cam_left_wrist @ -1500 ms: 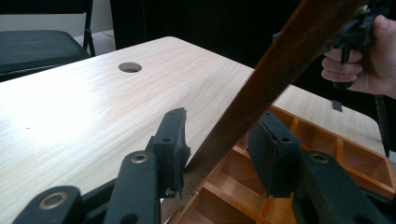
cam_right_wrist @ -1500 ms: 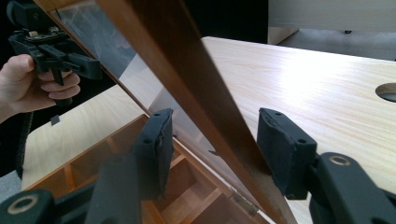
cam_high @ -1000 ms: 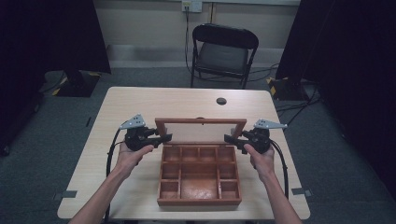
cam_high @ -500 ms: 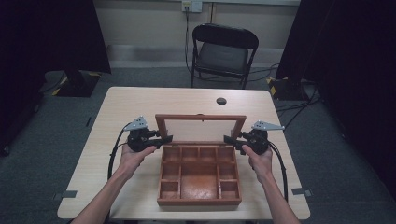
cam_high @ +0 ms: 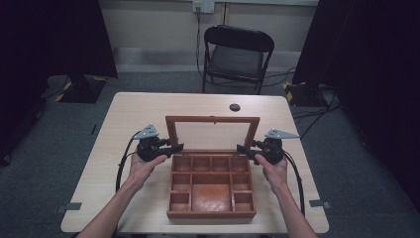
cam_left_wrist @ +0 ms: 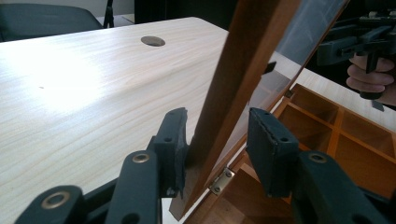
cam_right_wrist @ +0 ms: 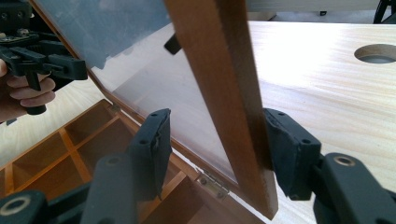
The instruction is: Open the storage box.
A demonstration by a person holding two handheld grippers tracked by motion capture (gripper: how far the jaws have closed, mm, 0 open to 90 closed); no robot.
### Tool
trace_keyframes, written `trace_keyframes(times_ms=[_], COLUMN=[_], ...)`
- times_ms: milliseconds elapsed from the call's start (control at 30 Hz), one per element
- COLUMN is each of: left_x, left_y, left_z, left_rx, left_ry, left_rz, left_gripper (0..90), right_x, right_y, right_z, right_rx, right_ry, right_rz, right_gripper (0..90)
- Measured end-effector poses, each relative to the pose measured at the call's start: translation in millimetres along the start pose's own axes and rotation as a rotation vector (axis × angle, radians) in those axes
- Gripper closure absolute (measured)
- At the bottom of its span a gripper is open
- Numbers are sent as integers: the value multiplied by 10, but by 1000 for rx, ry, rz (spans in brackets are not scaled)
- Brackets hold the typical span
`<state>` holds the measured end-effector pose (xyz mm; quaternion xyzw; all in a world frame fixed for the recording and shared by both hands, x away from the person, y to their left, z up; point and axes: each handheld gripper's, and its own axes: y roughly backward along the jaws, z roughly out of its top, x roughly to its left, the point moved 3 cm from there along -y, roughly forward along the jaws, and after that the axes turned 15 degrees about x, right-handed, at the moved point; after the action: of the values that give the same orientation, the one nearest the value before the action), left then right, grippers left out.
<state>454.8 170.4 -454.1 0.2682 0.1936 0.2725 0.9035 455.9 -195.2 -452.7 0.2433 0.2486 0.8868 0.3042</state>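
Observation:
A wooden box [cam_high: 212,214] with several compartments lies on the table, its glass-paned lid [cam_high: 213,119] standing nearly upright at the back. My left gripper [cam_high: 177,147] straddles the lid's left side rail [cam_left_wrist: 247,60]. One pad [cam_left_wrist: 173,140] touches the wood and the other stands clear of it, so it is open. My right gripper [cam_high: 241,148] straddles the right side rail [cam_right_wrist: 210,56]. Its jaws have just been opening: the outer pad [cam_right_wrist: 285,140] rests against the wood and the inner pad [cam_right_wrist: 156,140] is off the glass.
The pale wooden table [cam_high: 124,124] has a round cable hole [cam_high: 235,107] behind the lid. A black folding chair [cam_high: 237,54] stands beyond the far edge. Cables trail from both grippers toward the near edge.
The lid has swung up from a backward-leaning tilt to nearly upright. Both hands stayed at its sides.

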Motion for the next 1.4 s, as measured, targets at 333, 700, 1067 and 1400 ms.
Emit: trace_keyframes(times_ms=[333, 700, 1067, 1400], left_x=[74, 159, 311, 350], left_y=[-52, -60, -140, -201], left_z=[-40, -60, -36, -19], left_rx=[25, 26, 55, 75], left_ry=[20, 48, 113, 131], left_rz=[0, -7, -55, -50], left_gripper=[613, 643, 644, 596], right_x=[-1, -37, -134, -206], right_y=[-47, -113, -238, -317], right_z=[-6, 26, 66, 65], right_rx=[17, 4, 24, 22], right_ry=[4, -33, -71, -117], right_rz=[-34, -32, -49, -37], right_gripper=[437, 449, 475, 456])
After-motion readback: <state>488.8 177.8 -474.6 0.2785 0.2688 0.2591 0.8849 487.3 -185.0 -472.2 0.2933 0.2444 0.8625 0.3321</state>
